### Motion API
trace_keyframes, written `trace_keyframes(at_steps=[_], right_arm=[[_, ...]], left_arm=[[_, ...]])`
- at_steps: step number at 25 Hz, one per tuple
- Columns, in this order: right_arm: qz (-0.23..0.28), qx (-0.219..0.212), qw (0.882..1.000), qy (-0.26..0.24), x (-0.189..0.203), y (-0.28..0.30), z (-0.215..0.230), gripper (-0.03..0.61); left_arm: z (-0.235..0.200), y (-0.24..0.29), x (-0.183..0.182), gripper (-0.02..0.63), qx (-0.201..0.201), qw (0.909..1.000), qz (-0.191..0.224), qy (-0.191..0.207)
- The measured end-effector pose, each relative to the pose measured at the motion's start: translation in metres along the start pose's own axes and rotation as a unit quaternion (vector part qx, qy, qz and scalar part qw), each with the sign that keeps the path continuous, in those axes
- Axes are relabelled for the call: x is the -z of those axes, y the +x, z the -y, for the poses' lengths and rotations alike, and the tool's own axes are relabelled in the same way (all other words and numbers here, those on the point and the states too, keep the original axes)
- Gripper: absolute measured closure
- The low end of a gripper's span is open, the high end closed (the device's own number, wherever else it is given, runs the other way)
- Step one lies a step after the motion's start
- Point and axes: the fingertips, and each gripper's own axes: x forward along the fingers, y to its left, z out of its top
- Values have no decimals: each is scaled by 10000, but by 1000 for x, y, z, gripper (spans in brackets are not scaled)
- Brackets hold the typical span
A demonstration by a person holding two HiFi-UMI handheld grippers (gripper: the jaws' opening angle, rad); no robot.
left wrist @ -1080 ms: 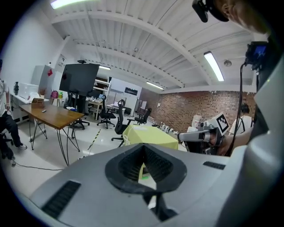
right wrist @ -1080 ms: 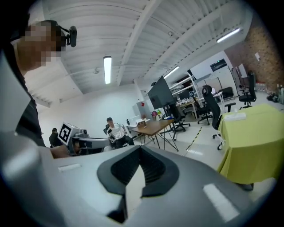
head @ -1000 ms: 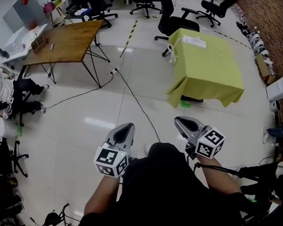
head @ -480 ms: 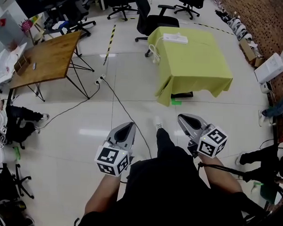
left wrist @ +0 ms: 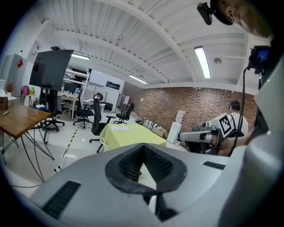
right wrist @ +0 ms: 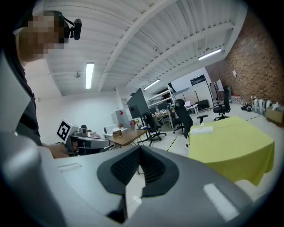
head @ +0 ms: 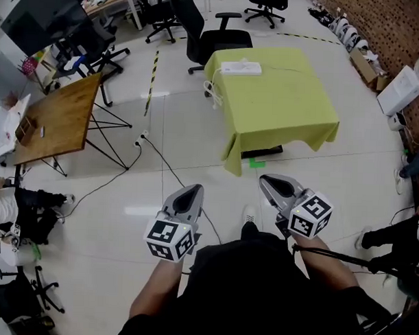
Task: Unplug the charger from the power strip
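1. Left gripper [head: 189, 191]: held low in front of the body, level with its partner. In its own view the ribbed pads meet at the tip, so I log it closed and empty.

2. Right gripper [head: 269, 180]: same posture, jaws together, nothing between them.

3. Black cable [head: 170, 166]: runs across the white floor from near my feet to a small floor socket [head: 141, 139]. Judged a snag or trip hazard on the way in.

4. Green tape mark [head: 256, 163]: on the floor at the near foot of the table.

5. Table with yellow-green cloth [head: 287, 104]: well apart from both grippers, nothing yet within reach.

6. Power strip [head: 240, 67]: white, lying flat near the table's far edge. Its white cord [head: 213, 90] drops over the left side.

7. Charger: presumably plugged into that strip, but too small from here for me to pick out. Position logged as unconfirmed.

8. Black office chair [head: 215, 34]: just behind the table.

Risks, as I judge them:
- The strip looks loose on the cloth. Pulling a plug without pinning it could drag the strip and cloth towards the edge.
- Both grippers need opening before any grasp, or they will only nudge the strip.
- Grabbing the strip's own cord instead of the charger is possible until I see the plug clearly.
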Motion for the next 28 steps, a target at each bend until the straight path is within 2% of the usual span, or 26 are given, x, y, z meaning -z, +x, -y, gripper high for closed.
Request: trace_keyframes(at_steps=[2,7,11,14,23,28], right_arm=[[28,-31,10000,53,-8,1,29,577],[104,-134,9995,273,-27,7,98,577],[78,-259,9995,159,-43,9,141,577],[33,-214,9995,214,-49,15,171,577],[7,64,9986,521,-49,36,217,577],[-16,301,9982,518,-55,74,228,577]], left_arm=[[3,30,-6,607,9,10000,-30,-89],[2,99,-32,607,-217,9997,-69,51],[1,141,-49,607,-415,9991,-24,89],[2,165,-57,607,-398,9992,-79,14],[-16,209,-60,607,-191,9984,-516,116],[-56,231,-68,607,88,9980,-601,181]])
